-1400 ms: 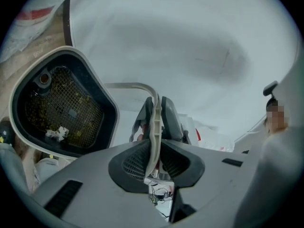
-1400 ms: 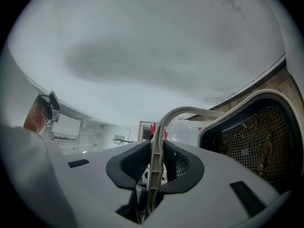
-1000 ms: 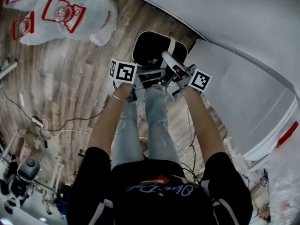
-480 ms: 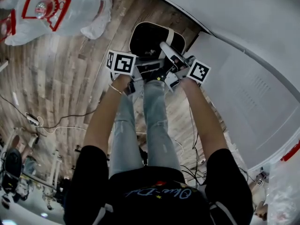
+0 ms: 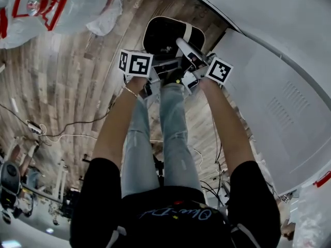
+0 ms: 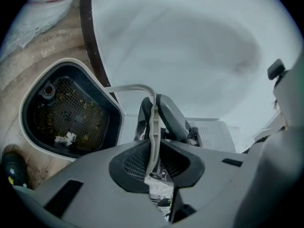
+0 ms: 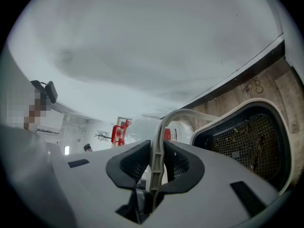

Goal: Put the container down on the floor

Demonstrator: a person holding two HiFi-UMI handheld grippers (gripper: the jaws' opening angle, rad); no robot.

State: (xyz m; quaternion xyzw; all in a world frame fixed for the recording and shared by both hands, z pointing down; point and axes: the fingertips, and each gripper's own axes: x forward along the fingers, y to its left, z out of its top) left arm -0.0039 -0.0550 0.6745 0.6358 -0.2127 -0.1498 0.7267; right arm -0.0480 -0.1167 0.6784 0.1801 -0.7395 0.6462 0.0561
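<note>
Pale plastic, a thin handle, sits pinched between the dark ribbed pads of my left claw, whose jaws are closing onto it. My right claw is clenched on the same handle from the other side, its pads pressed flat against the strip. Below the handle hangs the container, cream-rimmed and black inside, with a mesh bottom that carries a few crumbs and a white scrap. It is over the wooden floor, close beside the white wall. I cannot tell whether its base touches the boards. Off to my left, well apart from the container, lie clear bags with red print.
</note>
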